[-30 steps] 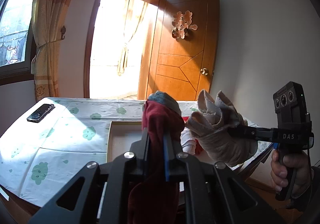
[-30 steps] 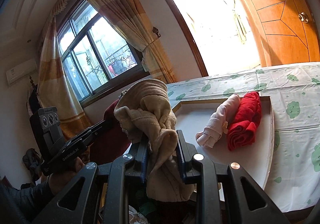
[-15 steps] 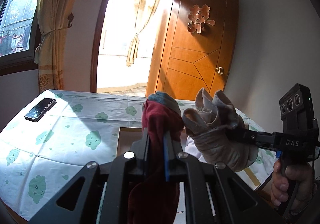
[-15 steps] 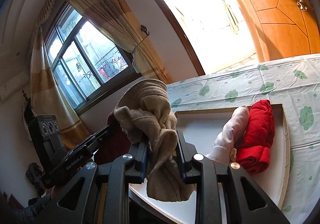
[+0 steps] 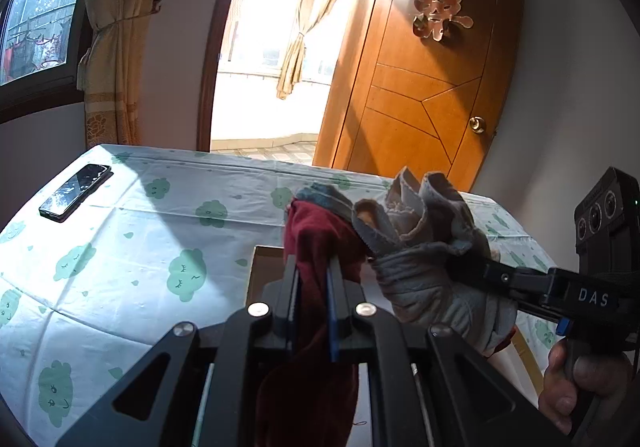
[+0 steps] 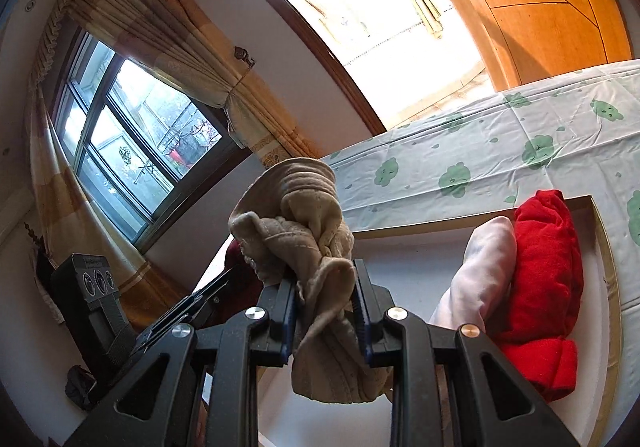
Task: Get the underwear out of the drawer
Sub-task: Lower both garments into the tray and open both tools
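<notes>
Two views, taken in turn. Left wrist view: left gripper (image 5: 314, 279) clamping a dark red garment (image 5: 316, 243), bulging up past the fingertips and hanging down behind them. Just to the right, touching it, a beige garment (image 5: 424, 247) pinched in the right gripper (image 5: 480, 271). Beyond both, bare green-printed tablecloth (image 5: 120, 247), with a phone (image 5: 76, 193) well apart at far left.

Right wrist view: right gripper (image 6: 324, 287) squeezing the beige garment (image 6: 300, 215), bunched upright. Lying ahead and right, a white tray (image 6: 420, 259) carrying pink (image 6: 484, 271) and red rolls (image 6: 544, 267), long axes pointing away; open floor remaining on their near left.
</notes>
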Demonstrator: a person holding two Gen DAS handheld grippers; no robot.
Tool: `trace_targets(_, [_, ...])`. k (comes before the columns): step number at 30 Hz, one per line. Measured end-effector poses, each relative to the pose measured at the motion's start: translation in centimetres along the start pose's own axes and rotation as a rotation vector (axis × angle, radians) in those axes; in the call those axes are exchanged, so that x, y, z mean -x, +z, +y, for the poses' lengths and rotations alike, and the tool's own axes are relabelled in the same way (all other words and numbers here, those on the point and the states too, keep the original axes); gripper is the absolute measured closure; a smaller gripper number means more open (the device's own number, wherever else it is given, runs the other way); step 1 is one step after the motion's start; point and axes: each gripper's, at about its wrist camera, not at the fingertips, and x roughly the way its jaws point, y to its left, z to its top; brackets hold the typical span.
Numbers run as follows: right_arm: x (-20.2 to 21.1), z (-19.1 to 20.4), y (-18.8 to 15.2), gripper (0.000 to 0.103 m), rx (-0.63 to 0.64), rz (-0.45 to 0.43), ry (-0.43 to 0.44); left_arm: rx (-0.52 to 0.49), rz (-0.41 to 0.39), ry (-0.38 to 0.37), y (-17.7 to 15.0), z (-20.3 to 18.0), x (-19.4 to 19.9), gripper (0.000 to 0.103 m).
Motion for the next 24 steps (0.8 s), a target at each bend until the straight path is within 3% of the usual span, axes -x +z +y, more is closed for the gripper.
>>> trace_targets(9, [-2.5, -1.8, 0.5, 0.076, -0.031, 0.047, -0.117, 0.054, 0.062, 0.017, -0.5, 0.3, -2.4, 0.094])
trace_targets(18, [-3.5, -4.0, 0.0, 0.071, -0.059, 0.076, -0.14, 0.062, 0.083, 0.004, -1.0, -0.1, -3.2, 0.092])
trace_targets(24, [-3.3, -3.7, -0.3, 0.049, -0.045, 0.058, -0.123, 0.081, 0.081, 0.0, -1.2, 0.0, -3.2, 0.088])
